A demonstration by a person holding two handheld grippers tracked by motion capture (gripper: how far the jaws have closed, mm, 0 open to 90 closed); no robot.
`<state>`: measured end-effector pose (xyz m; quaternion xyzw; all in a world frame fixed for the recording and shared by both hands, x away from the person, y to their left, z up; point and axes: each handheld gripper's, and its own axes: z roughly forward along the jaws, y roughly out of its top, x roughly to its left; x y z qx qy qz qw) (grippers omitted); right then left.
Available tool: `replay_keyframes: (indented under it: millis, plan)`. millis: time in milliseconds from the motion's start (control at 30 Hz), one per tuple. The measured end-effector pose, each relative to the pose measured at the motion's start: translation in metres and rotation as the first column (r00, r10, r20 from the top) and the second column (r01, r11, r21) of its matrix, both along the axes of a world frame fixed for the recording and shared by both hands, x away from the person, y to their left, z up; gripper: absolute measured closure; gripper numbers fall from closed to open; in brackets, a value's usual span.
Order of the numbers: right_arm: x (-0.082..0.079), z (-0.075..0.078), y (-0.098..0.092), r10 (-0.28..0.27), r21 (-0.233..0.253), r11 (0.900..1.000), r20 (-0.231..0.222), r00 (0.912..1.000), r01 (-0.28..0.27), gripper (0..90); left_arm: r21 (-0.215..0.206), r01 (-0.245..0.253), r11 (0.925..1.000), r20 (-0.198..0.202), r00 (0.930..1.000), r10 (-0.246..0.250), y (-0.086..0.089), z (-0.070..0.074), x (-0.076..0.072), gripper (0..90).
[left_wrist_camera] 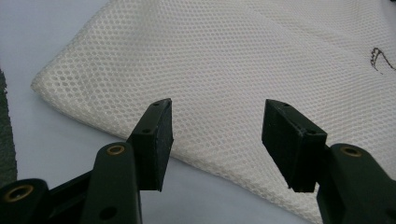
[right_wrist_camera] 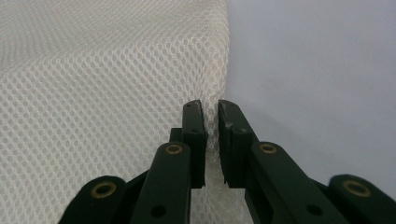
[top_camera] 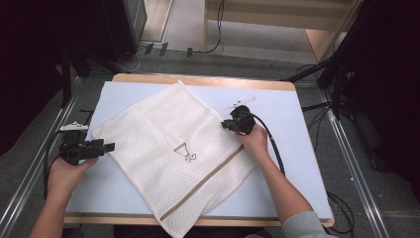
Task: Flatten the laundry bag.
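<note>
Two grippers low at mesh bag (top_camera: 173, 148): right gripper (right_wrist_camera: 211, 140) pinching bag edge; left gripper (left_wrist_camera: 217, 140) spread wide, empty.

One white mesh laundry bag (top_camera: 173, 148) lies on one blue-topped table (top_camera: 297, 148), flanked by two handheld grippers: left (top_camera: 108, 146), right (top_camera: 225, 124).

The flat cream-white honeycomb-mesh laundry bag (top_camera: 168, 139) carries a small black printed emblem (top_camera: 185, 152) and a tan stripe (top_camera: 208, 179), on the pale blue wood-edged desk (top_camera: 287, 144).
</note>
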<state>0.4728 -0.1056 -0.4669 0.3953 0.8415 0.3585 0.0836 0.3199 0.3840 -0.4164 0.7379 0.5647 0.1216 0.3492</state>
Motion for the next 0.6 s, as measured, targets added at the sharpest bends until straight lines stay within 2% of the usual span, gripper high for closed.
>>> replay_keyframes:
  millis: [200,333,533,600]
  plan:
    - [0.003,0.001,-0.017,-0.038,0.004,0.999,-0.023,0.999,0.038,84.8,0.002,0.02,0.9998,-0.002,0.9998,-0.02,-0.009,0.0,0.004,44.0]
    - [0.004,0.002,-0.038,-0.089,0.009,0.996,-0.025,0.9958,0.089,84.8,0.0,0.044,0.999,0.002,0.999,-0.044,-0.019,0.001,0.008,44.0]
    - [0.003,-0.001,-0.073,-0.172,0.013,0.985,-0.032,0.9847,0.172,84.7,-0.002,0.08,0.9968,0.003,0.9968,-0.08,-0.038,0.0,0.015,43.9]
    - [0.002,-0.001,-0.084,-0.196,0.012,0.981,-0.02,0.9805,0.196,84.7,-0.009,0.095,0.9954,0.0,0.9955,-0.095,-0.047,0.0,0.018,44.0]
